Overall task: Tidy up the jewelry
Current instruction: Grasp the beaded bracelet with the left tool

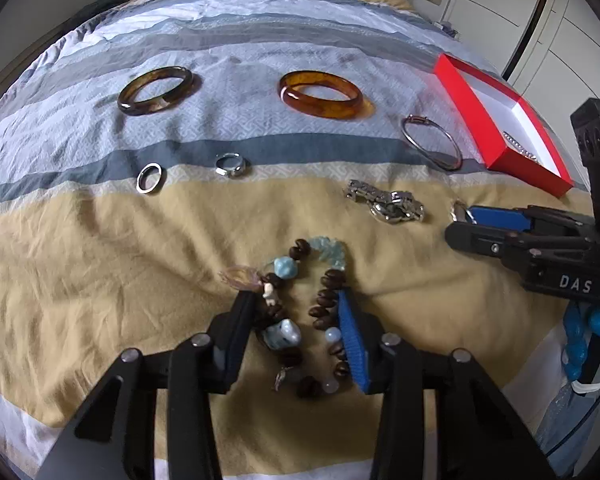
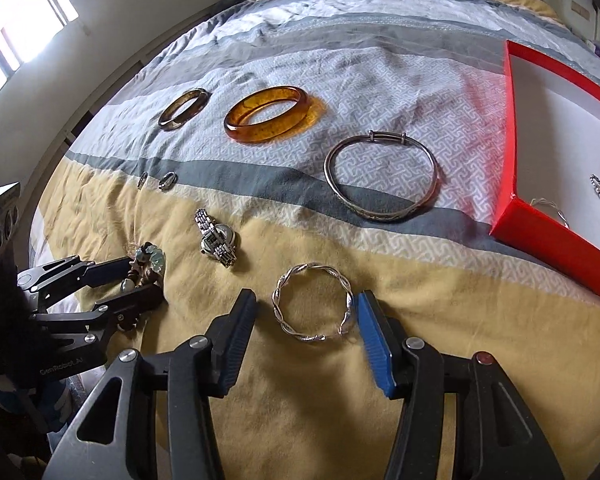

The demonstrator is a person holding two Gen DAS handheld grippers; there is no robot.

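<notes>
— Striped bedspread (image 2: 380,80), soft and rumpled; the beaded bracelet (image 1: 312,312) lies on its yellow band between the left tool (image 1: 300,336) pads.

— Gripped?

— Both pads seem to press its strands. It's limp, likely to sag; better pinched across the beads.

— And the right tool (image 2: 306,320)?

— Released, straddling the twisted silver bangle (image 2: 314,306): stiff, slick metal. The red box (image 2: 512,140) waits nearby.
</notes>
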